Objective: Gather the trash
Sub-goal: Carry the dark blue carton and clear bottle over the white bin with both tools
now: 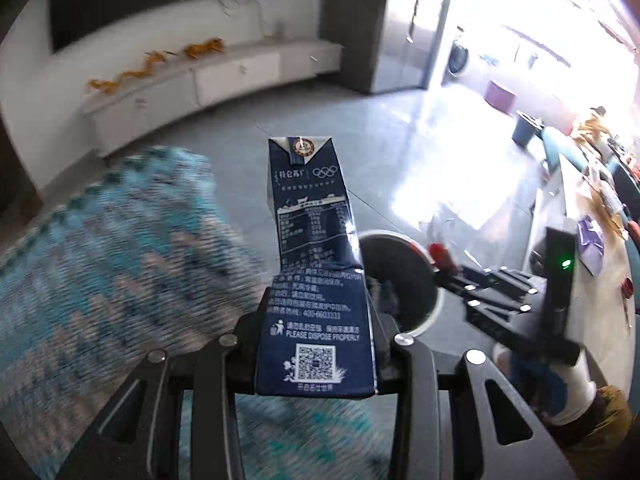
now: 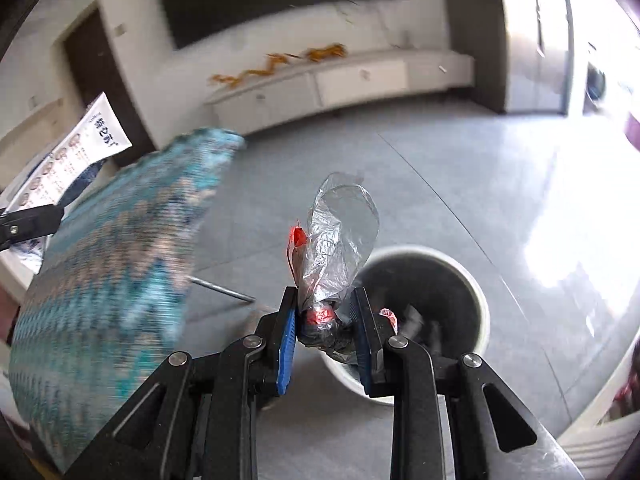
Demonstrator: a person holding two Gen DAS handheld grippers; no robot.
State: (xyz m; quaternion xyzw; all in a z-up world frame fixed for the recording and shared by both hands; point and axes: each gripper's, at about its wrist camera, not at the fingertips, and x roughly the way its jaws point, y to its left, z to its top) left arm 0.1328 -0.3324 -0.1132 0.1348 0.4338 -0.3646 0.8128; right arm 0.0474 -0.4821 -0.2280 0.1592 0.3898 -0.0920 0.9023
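L gripper (image 1: 316,344) clamps milk carton (image 1: 312,248); R gripper (image 2: 326,320) clamps plastic wrapper (image 2: 340,240), seemingly above bin (image 2: 476,300).

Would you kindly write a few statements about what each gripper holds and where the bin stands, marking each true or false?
1. The left gripper is shut on a dark blue milk carton. True.
2. The right gripper is empty. False: it is shut on a crumpled clear plastic wrapper with red bits.
3. A round white waste bin stands on the grey floor beyond the right gripper. True.
4. The milk carton already lies inside the waste bin. False: it is clamped in the left gripper, above the floor.
5. The waste bin is empty. False: some scraps show inside it.
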